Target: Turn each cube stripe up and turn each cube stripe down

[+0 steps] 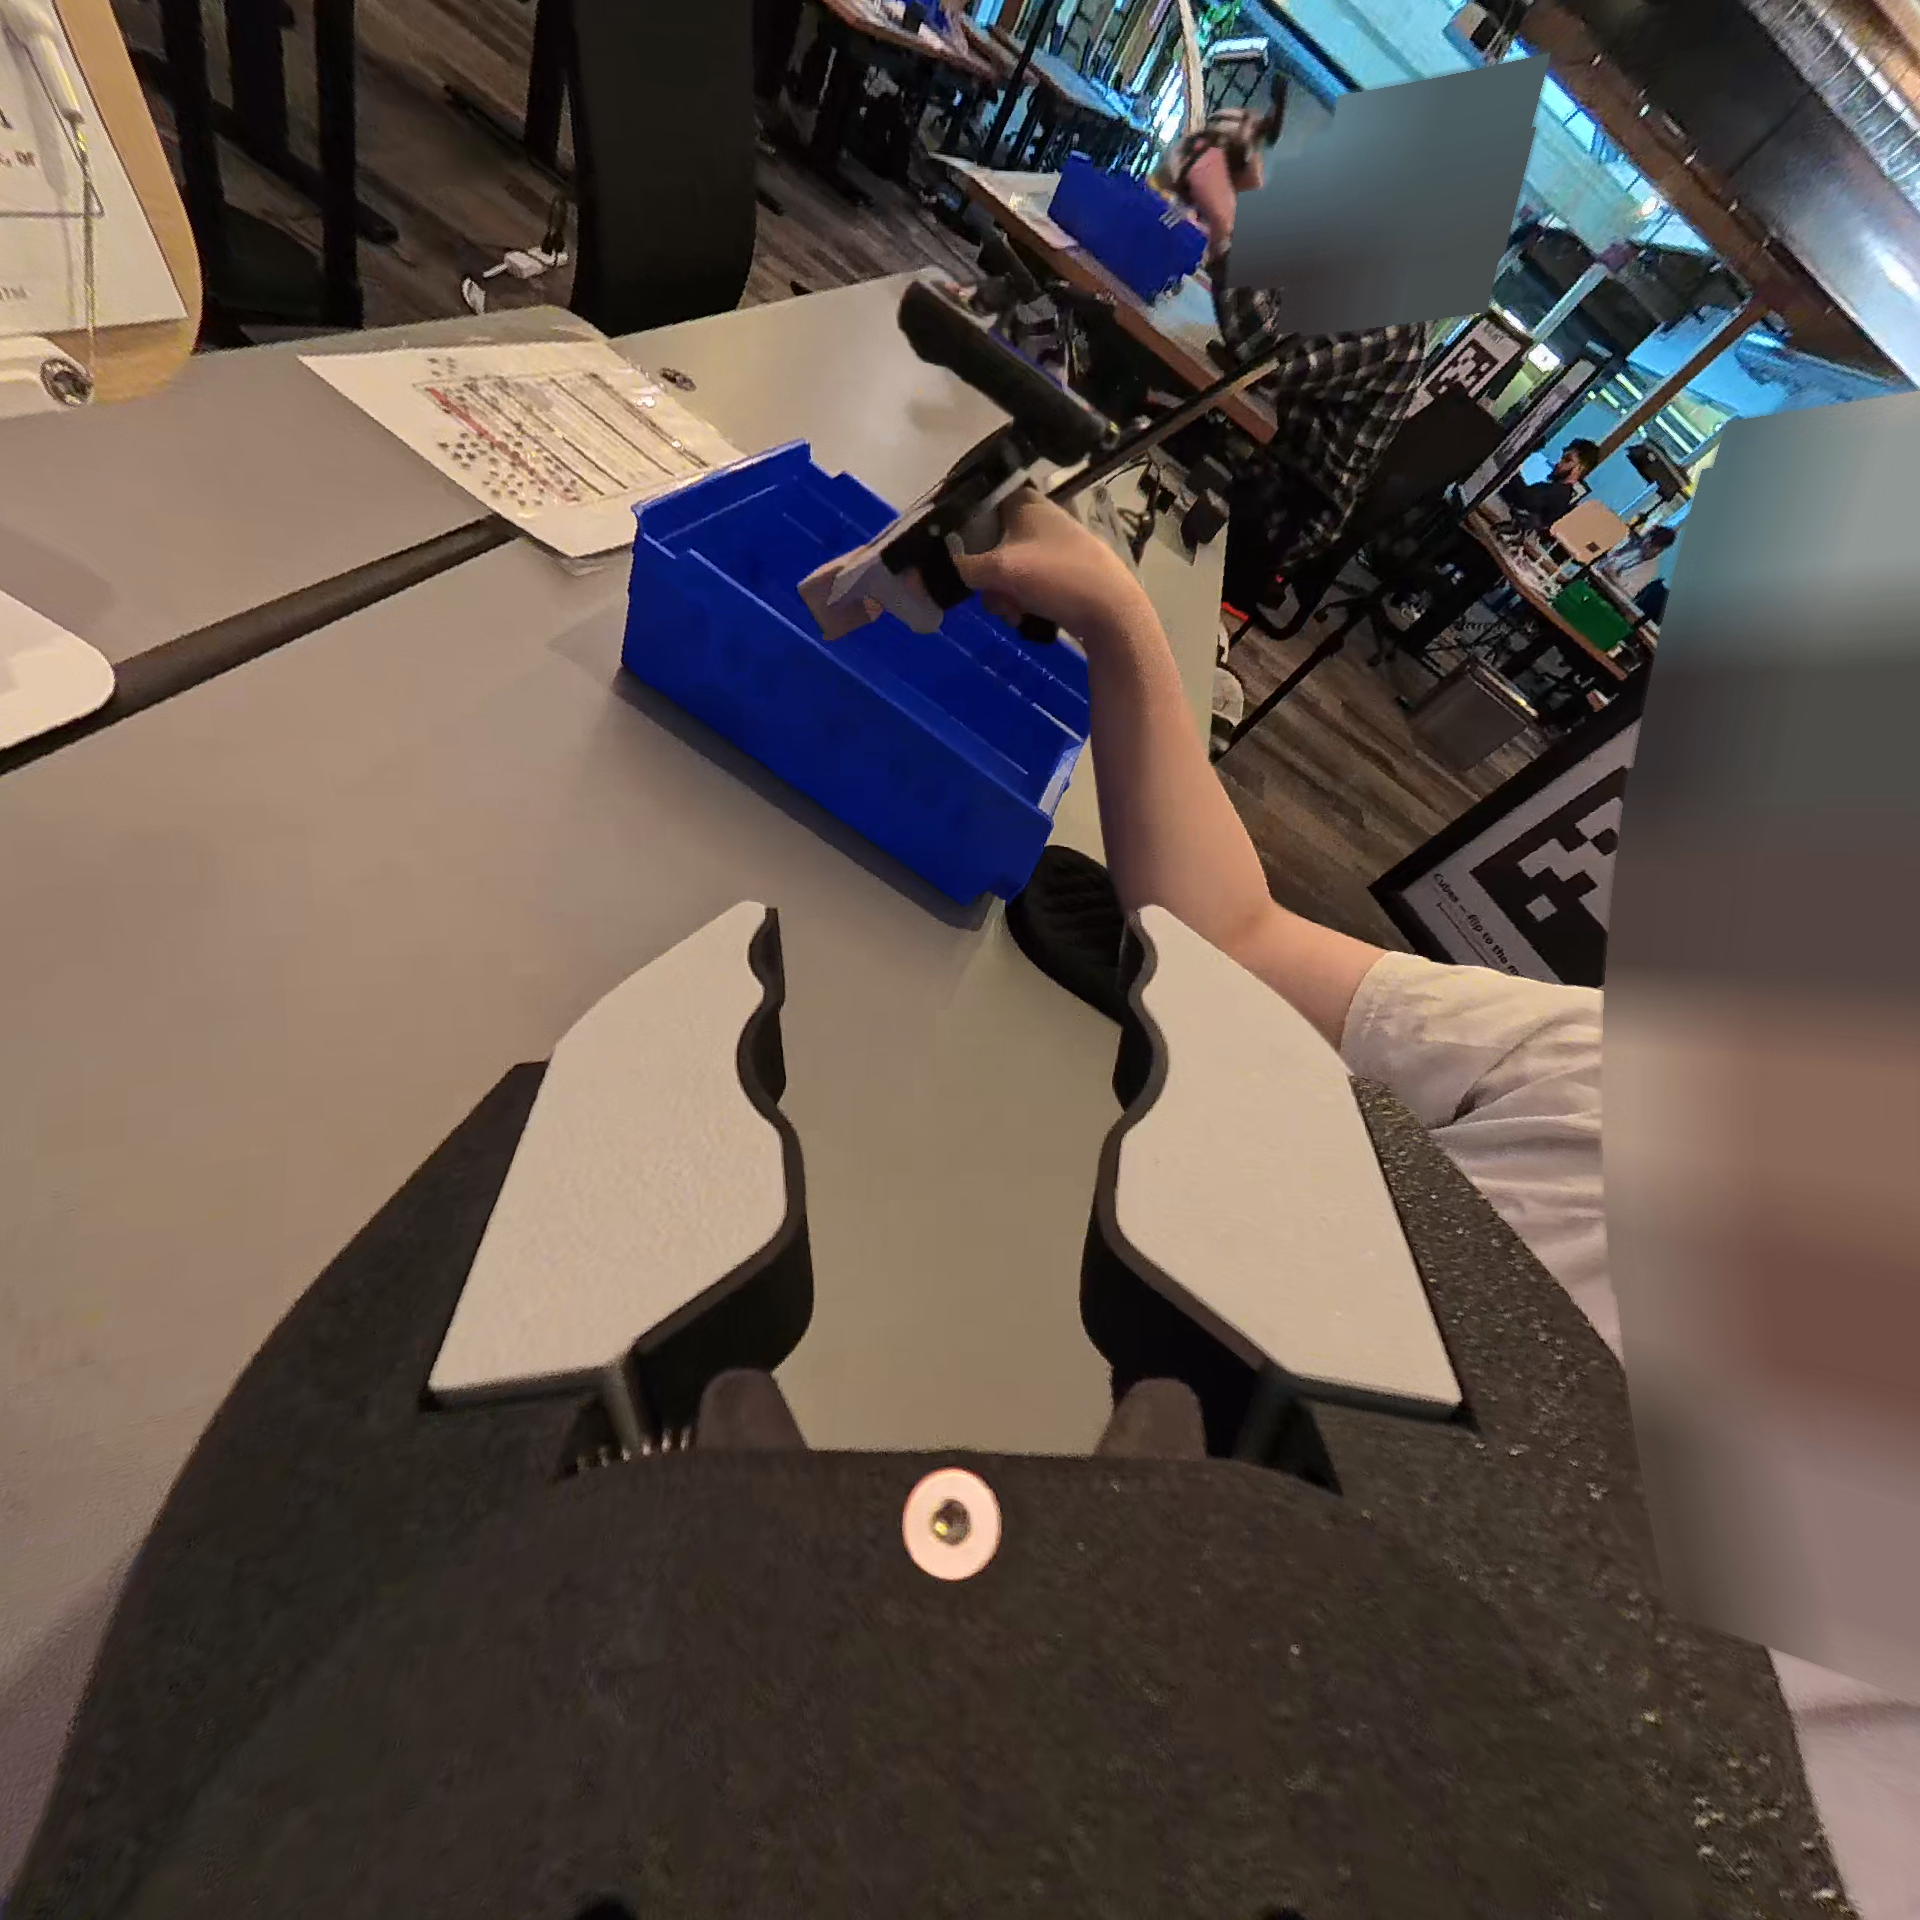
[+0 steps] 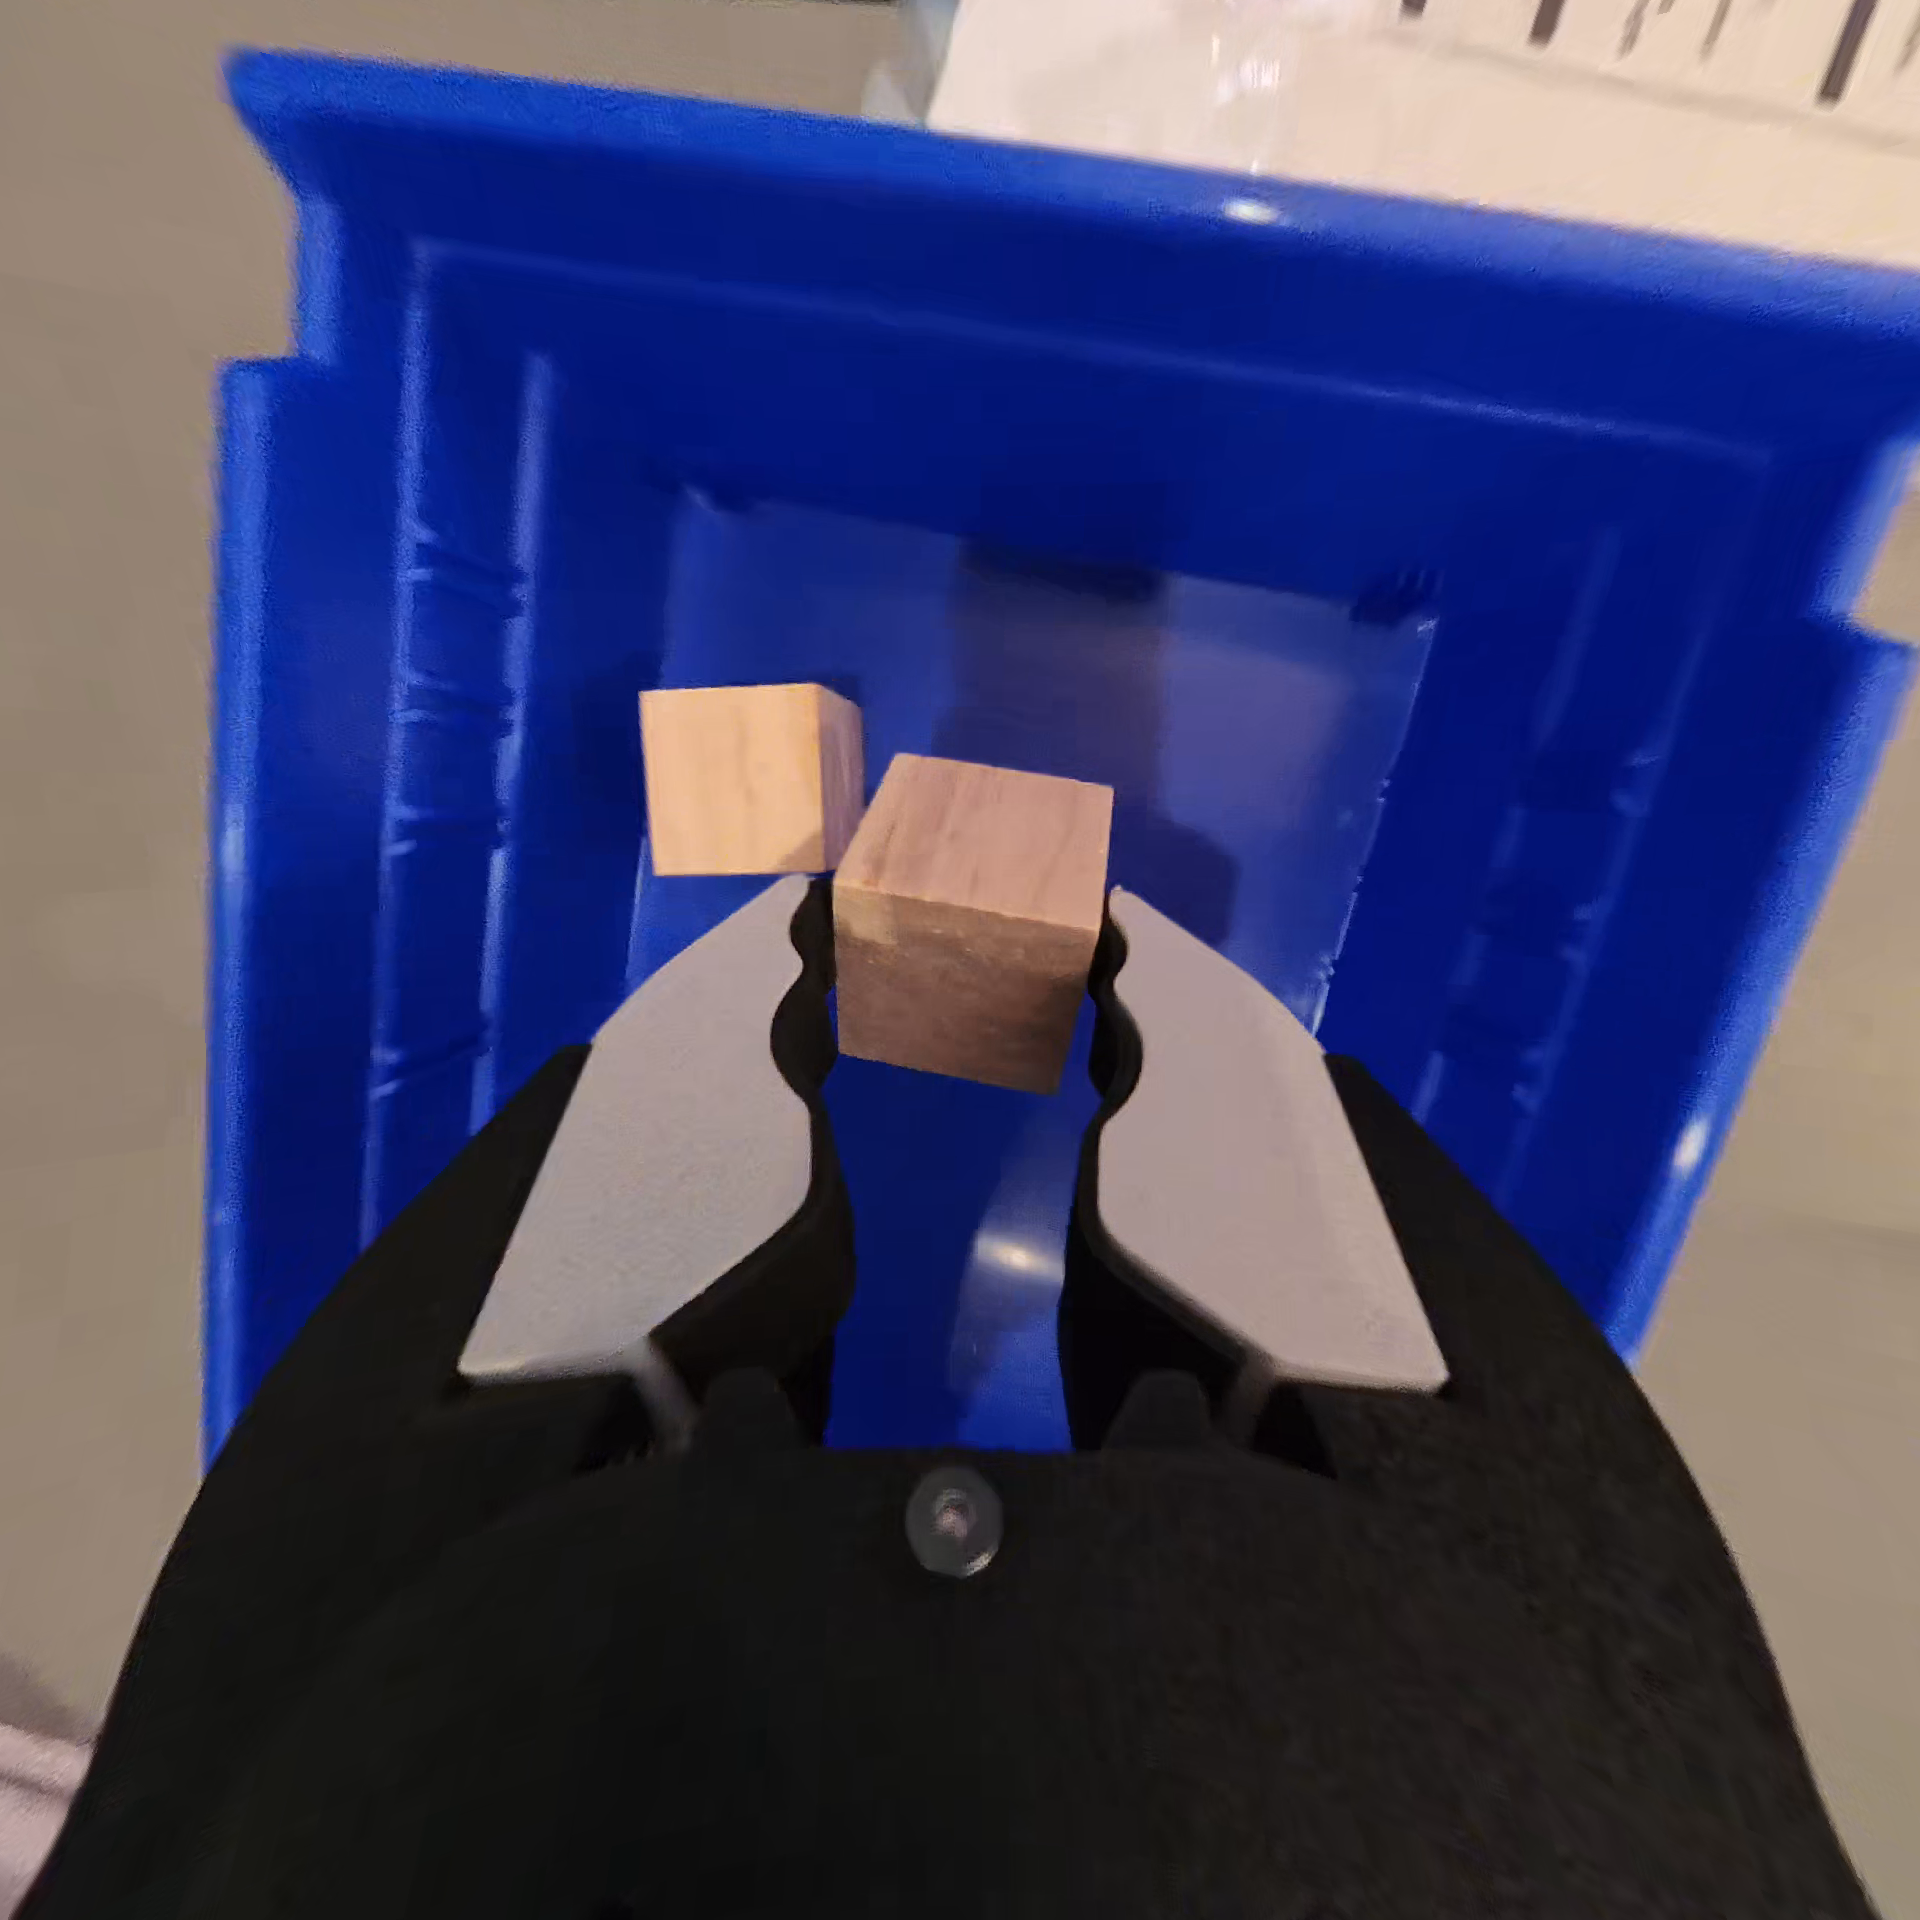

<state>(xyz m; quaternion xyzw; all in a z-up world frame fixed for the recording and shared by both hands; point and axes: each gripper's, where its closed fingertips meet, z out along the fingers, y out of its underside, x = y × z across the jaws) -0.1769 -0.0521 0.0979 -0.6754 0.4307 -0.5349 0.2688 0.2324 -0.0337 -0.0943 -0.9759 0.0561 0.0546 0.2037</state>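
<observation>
Inside the blue bin (image 2: 1039, 343), right claw (image 2: 961, 914) gripping a wooden cube (image 2: 966, 914), second cube (image 2: 743, 779) beside it, left claw (image 1: 951, 935) spread wide, empty, above the grey surface (image 1: 364, 831).

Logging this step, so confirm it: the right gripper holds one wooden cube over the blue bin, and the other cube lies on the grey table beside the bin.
One detail is wrong. The right gripper does hold a wooden cube over the blue bin, but the other cube lies inside the bin, on its floor, not on the table. The right wrist view shows this.
</observation>
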